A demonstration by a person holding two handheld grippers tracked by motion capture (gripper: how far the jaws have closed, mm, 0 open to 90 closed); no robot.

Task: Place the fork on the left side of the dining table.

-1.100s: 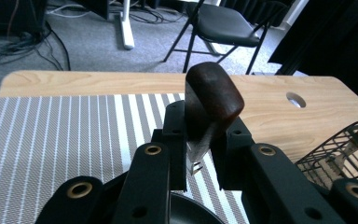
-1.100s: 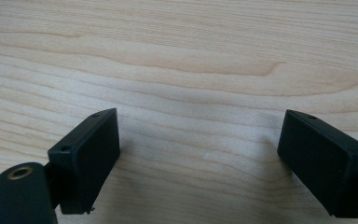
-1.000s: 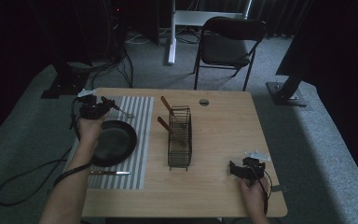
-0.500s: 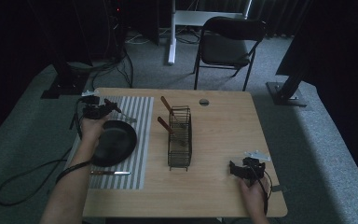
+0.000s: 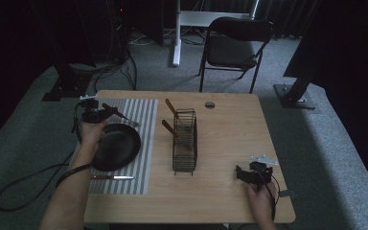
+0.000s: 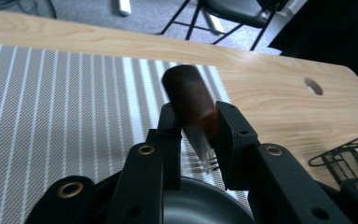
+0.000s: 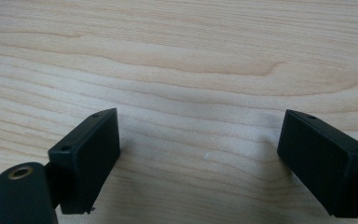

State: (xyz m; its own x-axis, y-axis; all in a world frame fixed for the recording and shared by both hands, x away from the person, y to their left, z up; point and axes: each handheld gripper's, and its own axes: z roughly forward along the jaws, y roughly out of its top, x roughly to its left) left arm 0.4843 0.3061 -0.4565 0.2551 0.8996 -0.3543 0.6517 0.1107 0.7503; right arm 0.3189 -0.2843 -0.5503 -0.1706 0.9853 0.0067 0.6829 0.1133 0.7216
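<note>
Left gripper (image 6: 192, 128) holds a fork (image 6: 193, 105) over the mat (image 5: 141, 112).

The jaws clamp the fork's brown handle and have just been opening slightly, the handle between them, tines hanging above the pan (image 5: 117, 146) rim. Right gripper (image 7: 198, 154) rests on the table (image 5: 230, 124) with jaws spread, nothing between them.

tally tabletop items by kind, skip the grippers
Wood-handled utensils: 3 (one in the left gripper, two in the basket)
Knife: 1
Black pan: 1
Wire basket: 1
Striped mat: 1
Total: 7
</note>
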